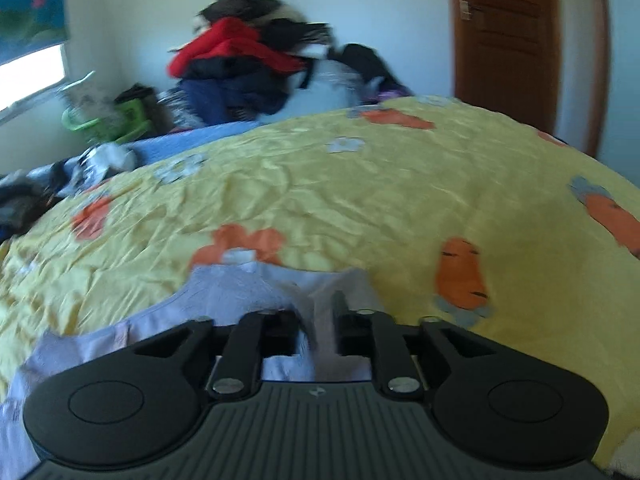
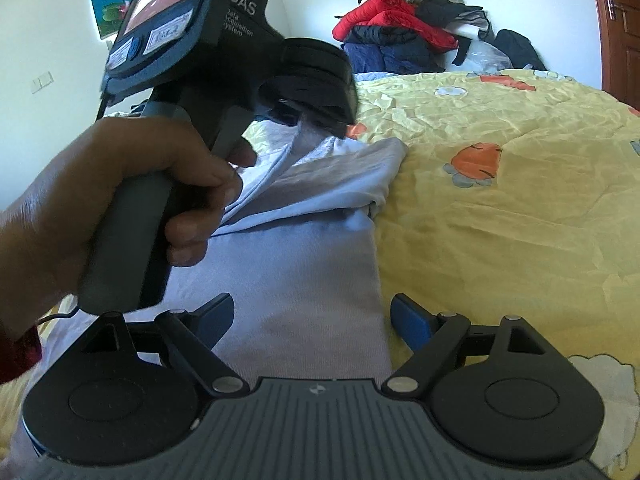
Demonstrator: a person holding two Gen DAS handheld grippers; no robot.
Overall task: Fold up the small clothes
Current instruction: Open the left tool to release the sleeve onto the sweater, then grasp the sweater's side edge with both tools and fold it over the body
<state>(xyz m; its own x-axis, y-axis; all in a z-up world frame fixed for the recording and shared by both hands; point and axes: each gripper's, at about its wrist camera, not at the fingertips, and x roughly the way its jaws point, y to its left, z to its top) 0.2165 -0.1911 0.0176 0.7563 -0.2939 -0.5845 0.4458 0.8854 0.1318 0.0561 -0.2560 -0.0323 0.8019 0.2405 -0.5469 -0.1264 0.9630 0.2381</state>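
Observation:
A pale lilac garment point(image 2: 312, 264) lies on the yellow carrot-print bedspread point(image 2: 500, 220), its upper part folded over and drawn up in a ridge toward my left gripper point(image 2: 304, 120). In the left wrist view the left gripper point(image 1: 318, 316) stands slightly open, and a fold of the garment point(image 1: 240, 292) rises through the narrow gap between its fingers. A hand point(image 2: 140, 184) holds that gripper's handle. My right gripper point(image 2: 316, 316) hangs wide open low over the garment's lower right edge, its blue pads point(image 2: 408, 320) gripping nothing.
A heap of red and dark clothes point(image 2: 400, 36) is piled against the far wall at the head of the bed. A brown door point(image 1: 508, 40) stands at the right. Green items point(image 1: 120, 120) and loose clothes point(image 1: 100, 160) lie at the bed's left side.

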